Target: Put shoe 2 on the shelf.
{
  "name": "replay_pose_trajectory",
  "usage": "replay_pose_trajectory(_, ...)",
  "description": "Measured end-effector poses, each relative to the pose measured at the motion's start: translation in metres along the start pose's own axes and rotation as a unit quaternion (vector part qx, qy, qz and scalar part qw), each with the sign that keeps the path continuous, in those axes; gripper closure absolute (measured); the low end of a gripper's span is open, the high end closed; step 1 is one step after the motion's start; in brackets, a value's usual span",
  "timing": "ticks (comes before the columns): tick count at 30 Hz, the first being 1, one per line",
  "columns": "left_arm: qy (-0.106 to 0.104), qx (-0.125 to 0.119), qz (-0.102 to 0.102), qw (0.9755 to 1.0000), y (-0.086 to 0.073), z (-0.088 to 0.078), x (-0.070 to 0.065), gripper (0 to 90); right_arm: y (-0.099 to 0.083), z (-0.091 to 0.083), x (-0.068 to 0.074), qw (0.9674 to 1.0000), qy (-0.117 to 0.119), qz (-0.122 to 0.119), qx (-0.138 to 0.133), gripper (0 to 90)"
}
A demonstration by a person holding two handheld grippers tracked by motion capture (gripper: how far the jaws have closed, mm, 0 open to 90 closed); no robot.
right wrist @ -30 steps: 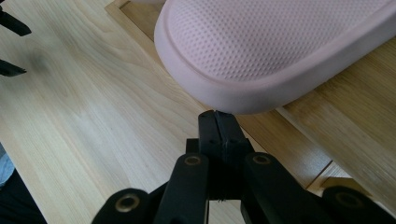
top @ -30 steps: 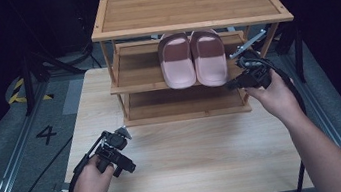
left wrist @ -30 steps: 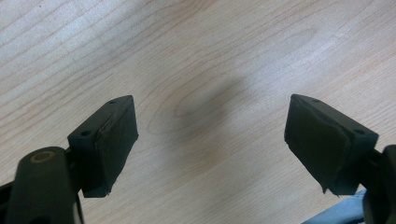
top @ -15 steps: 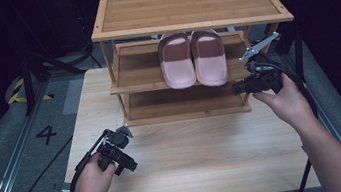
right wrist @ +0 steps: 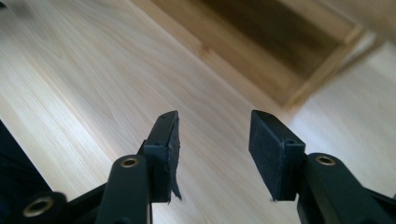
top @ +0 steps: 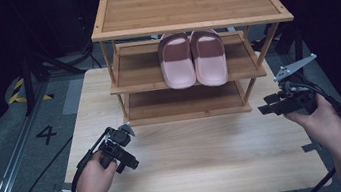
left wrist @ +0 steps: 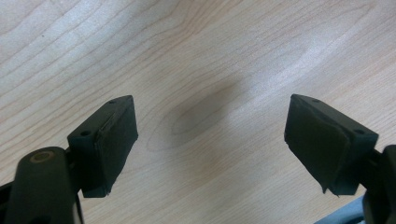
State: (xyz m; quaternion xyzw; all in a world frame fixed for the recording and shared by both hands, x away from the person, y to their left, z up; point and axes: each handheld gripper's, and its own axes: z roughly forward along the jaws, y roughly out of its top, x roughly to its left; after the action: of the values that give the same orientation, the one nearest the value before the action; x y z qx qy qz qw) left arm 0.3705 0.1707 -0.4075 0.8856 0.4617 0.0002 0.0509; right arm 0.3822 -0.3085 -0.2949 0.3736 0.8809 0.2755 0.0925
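A three-tier wooden shoe rack (top: 188,2) stands at the far side of the light wooden table (top: 208,166). A pair of pink slippers (top: 193,58) sits side by side on the middle shelf, right of centre, toes pointing toward the near edge. The left gripper (top: 128,147) rests low over the near-left part of the table, jaws spread wide with nothing between them. The right gripper (top: 267,108) is held at the right edge, near the rack's right leg, jaws apart and empty, above bare tabletop.
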Motion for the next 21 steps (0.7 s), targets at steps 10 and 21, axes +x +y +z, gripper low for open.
replay_pose_trajectory(10, 0.001, 0.004, 0.0, 1.0, 0.0, 0.001, -0.001, 17.7, -0.051, 0.036, -0.019, 0.9993, 0.004, 0.032, 0.021, 44.3)
replay_pose_trajectory(21, 0.002, 0.006, 0.004, 1.0, 0.001, 0.003, -0.001, 17.7, -0.092, 0.087, -0.032, 0.9973, -0.001, 0.074, 0.003, 46.3)
